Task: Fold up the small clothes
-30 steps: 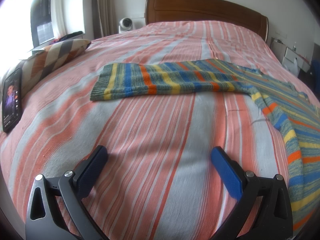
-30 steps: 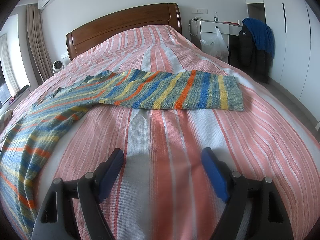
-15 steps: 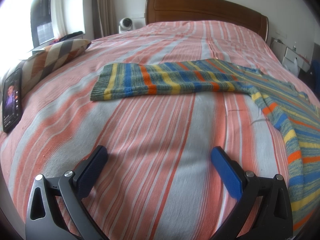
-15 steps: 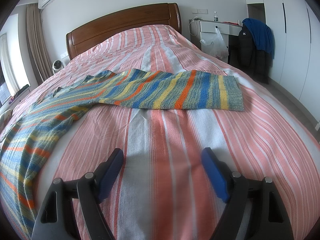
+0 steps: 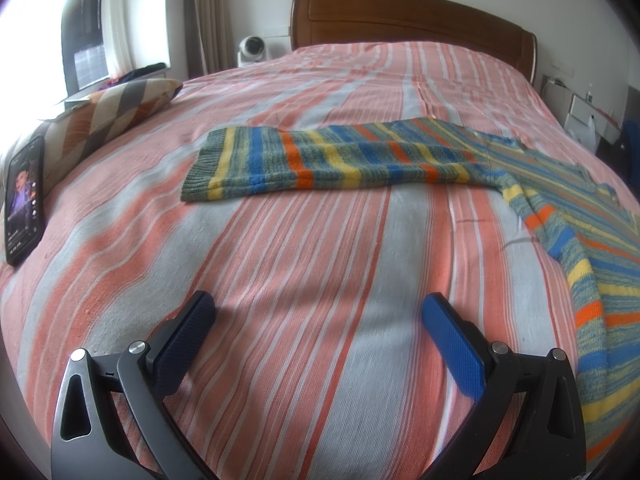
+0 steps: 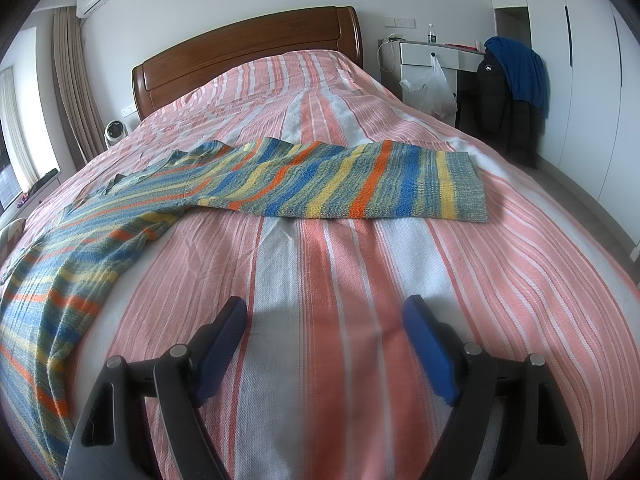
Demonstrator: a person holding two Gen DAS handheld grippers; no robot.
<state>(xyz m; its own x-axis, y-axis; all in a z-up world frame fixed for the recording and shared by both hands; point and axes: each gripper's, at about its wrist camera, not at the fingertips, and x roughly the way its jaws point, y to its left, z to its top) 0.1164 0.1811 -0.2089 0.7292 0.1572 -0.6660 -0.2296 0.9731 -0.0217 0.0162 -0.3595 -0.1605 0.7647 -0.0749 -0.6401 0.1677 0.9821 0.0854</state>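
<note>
Both tongs, left tongs (image 5: 318,322) and right tongs (image 6: 325,326), hang released and empty above the bed (image 5: 304,280), near the striped sweater (image 6: 280,178) spread flat.

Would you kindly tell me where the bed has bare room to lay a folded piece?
The bedspread lies bare between both open grippers and the striped sweater's spread sleeves, and again from the sleeves up to the headboard. It is crowded at the left edge, where a phone leans by a cushion, and where the sweater's body lies.
</note>
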